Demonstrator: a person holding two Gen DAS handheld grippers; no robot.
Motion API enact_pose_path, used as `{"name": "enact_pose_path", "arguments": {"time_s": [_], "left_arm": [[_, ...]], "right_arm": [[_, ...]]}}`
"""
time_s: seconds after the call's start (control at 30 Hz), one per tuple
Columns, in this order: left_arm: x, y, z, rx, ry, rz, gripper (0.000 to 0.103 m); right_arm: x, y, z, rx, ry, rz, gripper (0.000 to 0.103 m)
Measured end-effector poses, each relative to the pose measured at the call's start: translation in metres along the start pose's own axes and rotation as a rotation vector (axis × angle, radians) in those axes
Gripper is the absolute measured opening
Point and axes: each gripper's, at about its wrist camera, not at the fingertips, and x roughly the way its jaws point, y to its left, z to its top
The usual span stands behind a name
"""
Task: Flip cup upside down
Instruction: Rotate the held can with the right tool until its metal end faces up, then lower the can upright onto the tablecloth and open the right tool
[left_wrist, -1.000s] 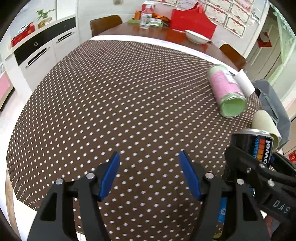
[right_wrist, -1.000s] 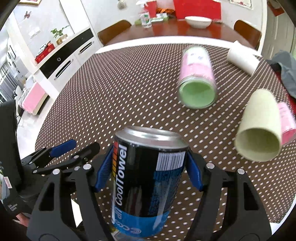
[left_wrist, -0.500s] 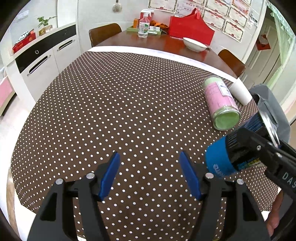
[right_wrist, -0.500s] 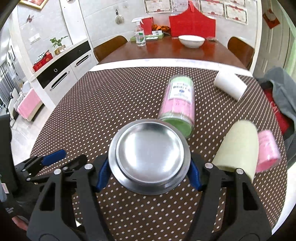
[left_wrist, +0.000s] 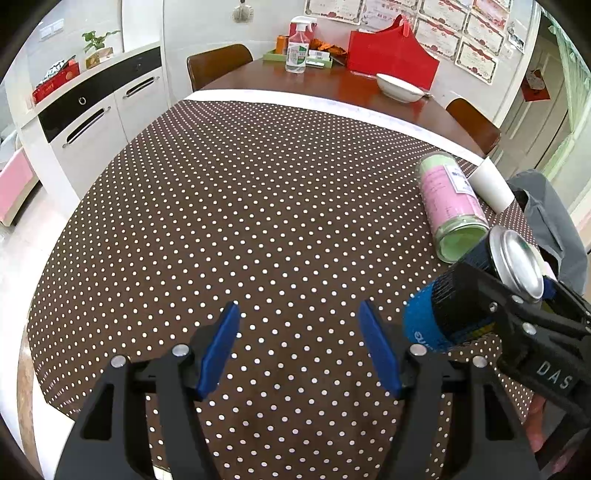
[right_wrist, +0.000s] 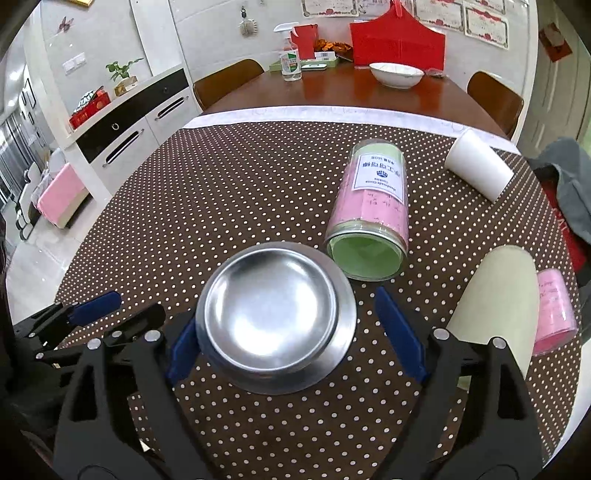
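The right gripper is holding the cup off the surface, fingers clamped on it, cup lying tilted, metal end facing the camera; inversion and set-down are remaining; the left gripper is hanging with fingers apart

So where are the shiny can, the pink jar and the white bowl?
can (right_wrist: 273, 317): right wrist view, on its round metal end.
pink jar (right_wrist: 373, 195): right wrist view, on its pink side.
white bowl (right_wrist: 396, 74): right wrist view, on its outer wall.
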Motion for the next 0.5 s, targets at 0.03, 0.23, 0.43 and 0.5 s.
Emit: {"name": "enact_pose_path", "arguments": {"time_s": [0.03,0.23,0.43,0.5], "left_arm": [[-0.001,0.000,0.000,0.001,-0.002,0.000,0.066],[-0.013,-0.004,-0.004,0.012,-0.025,0.008,0.066],[-0.031,-0.011,-0.013,0.024,-0.053,0.013,0.066],[-0.037,-0.014,-0.017,0.030,-0.065,0.013,0.066]], "right_arm": [[0.000,-0.001,-0.001,0.006,0.003,0.006,0.085],[-0.008,-0.006,-0.009,0.034,0.006,0.056,0.085],[-0.023,-0.012,-0.020,0.054,-0.008,0.095,0.085],[-0.031,-0.014,-0.024,0.062,-0.018,0.097,0.085]]}}
